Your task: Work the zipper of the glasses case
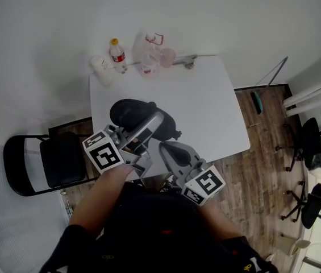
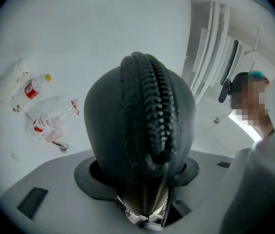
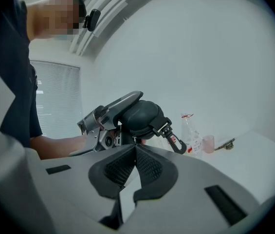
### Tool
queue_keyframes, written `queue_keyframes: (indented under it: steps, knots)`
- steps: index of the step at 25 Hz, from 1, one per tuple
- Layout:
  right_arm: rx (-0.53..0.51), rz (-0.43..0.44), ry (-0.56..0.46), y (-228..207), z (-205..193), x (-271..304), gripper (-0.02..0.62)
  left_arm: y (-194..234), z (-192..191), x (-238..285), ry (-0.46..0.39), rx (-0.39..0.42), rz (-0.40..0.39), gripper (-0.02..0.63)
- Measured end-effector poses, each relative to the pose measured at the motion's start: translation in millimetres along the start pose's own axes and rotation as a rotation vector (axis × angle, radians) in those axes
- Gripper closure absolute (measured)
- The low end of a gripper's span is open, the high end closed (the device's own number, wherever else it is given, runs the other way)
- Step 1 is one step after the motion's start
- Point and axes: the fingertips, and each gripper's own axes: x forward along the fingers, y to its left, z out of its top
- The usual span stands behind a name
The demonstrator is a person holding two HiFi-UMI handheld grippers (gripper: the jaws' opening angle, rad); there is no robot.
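A black oval glasses case is held above the near edge of the white table, and my left gripper is shut on it. In the left gripper view the case fills the middle, its zipper teeth running up its ridge, and the left gripper clamps its near end. My right gripper is just right of the case, and its jaws are shut. In the right gripper view the right gripper has its tips right under the case. A black clip hangs from the case. I see nothing between the right pads.
At the table's far edge stand a bottle with a red label, a clear plastic bag, a pink cup and a white roll. A black folding chair is on the left and office chairs are on the right.
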Motion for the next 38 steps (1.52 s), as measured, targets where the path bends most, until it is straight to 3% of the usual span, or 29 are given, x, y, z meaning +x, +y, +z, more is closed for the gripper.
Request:
queue_keyframes:
  steps: [8, 14, 21, 38]
  knots:
    - [-0.093, -0.07, 0.013, -6, 5, -4, 0.578, 6, 7, -7, -0.053, -0.037, 0.021, 0.341]
    - [-0.13, -0.124, 0.02, -24, 9, -10, 0.578, 7, 8, -9, -0.042, -0.041, 0.013, 0.342]
    - [-0.254, -0.135, 0.07, -30, 19, -8, 0.578, -2, -2, -11, 0.069, 0.033, -0.036, 0.341]
    - [-0.483, -0.058, 0.128, -10, 26, -3, 0.578, -15, -25, -26, 0.352, 0.01, -0.157, 0.341]
